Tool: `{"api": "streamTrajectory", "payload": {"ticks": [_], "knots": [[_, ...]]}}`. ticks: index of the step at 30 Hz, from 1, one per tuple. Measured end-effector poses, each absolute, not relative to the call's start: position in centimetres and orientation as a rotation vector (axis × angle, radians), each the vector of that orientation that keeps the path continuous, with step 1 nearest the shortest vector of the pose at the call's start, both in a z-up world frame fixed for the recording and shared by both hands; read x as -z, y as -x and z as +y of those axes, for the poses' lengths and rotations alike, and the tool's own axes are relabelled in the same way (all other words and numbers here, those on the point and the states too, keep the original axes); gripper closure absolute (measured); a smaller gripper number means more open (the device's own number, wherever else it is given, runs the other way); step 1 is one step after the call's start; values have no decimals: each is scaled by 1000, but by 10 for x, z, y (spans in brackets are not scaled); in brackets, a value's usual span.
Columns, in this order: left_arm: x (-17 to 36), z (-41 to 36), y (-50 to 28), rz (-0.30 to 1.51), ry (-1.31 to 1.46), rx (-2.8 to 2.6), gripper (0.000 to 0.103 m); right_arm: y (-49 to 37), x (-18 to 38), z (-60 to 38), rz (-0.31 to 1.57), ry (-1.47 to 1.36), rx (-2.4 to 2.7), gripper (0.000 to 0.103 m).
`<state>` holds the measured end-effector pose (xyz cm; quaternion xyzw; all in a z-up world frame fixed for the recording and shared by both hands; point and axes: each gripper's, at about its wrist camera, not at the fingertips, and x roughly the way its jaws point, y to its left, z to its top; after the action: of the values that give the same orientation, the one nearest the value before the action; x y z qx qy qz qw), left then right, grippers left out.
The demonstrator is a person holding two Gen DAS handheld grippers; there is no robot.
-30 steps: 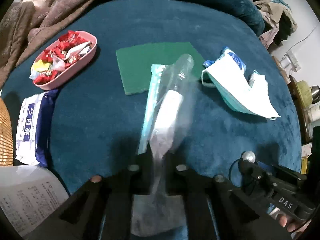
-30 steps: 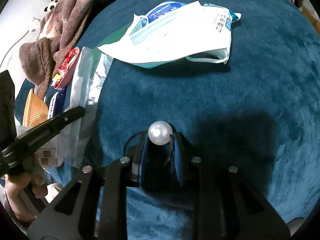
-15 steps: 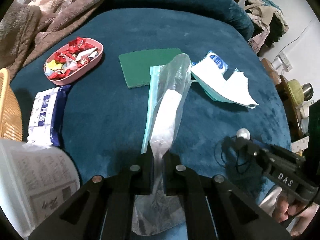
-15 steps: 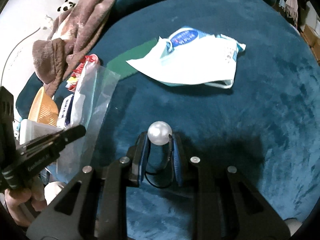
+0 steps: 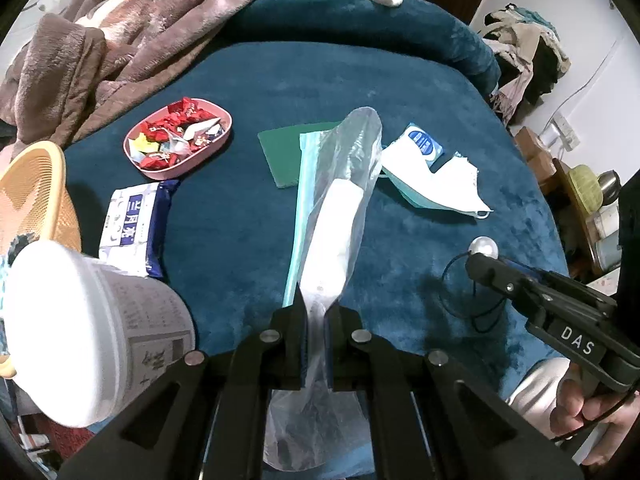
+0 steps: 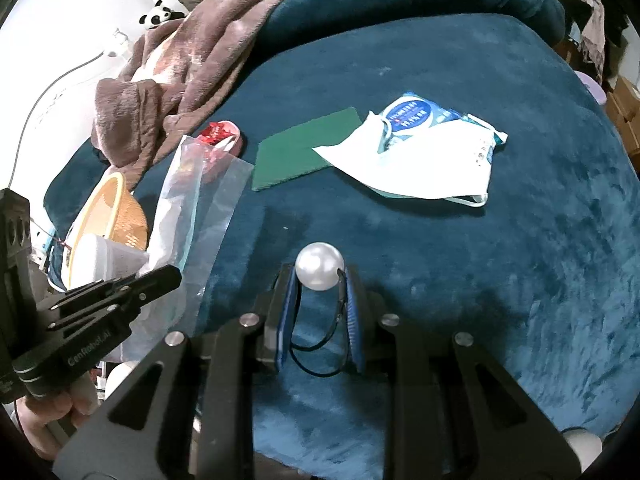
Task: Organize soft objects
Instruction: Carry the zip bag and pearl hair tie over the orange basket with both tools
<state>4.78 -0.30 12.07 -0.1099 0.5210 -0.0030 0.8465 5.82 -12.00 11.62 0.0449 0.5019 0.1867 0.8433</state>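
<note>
I've got the left gripper (image 5: 316,316) pinched tight on a clear plastic zip bag (image 5: 340,208) with a white folded item inside and a teal seal strip along 1 edge; the bag sticks forward off the jaws, lifted clear of the dark blue plush cushion (image 5: 248,92). The right gripper (image 6: 320,280) is clamped on a black elastic hair tie with a white pearl bead (image 6: 319,266), bead sitting at the tips, loop hanging slack between the jaws. Both loads are in the air, well apart from each other. On the cushion: white face mask (image 5: 432,180) lying on its blue-and-white packet, flat green rectangular sheet (image 5: 280,152) just beside it, pink oval dish of red wrapped candies (image 5: 178,140), blue-and-white tissue pack (image 5: 136,224). Orange woven basket (image 5: 32,192) and white plastic tub (image 5: 80,332) sit at the left edge, likely drop spots. Risks, my guess: bag is thin and slick, held only at 1 end, so a fast swing could let it slide out or flop against the tub. The bead grip is on a round surface, so it could pop free. The dangling loop could snag a jaw on release.
</note>
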Motion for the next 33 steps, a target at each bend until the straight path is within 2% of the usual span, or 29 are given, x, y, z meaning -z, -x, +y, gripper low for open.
{"api": "streamTrajectory", "payload": {"ticks": [14, 33], "knots": [[-165, 19, -26, 1022, 258, 0, 99, -53, -148, -77, 1005, -36, -456, 79], [-204, 90, 4, 916, 338, -79, 99, -50, -164, 0, 983, 41, -560, 79]]}}
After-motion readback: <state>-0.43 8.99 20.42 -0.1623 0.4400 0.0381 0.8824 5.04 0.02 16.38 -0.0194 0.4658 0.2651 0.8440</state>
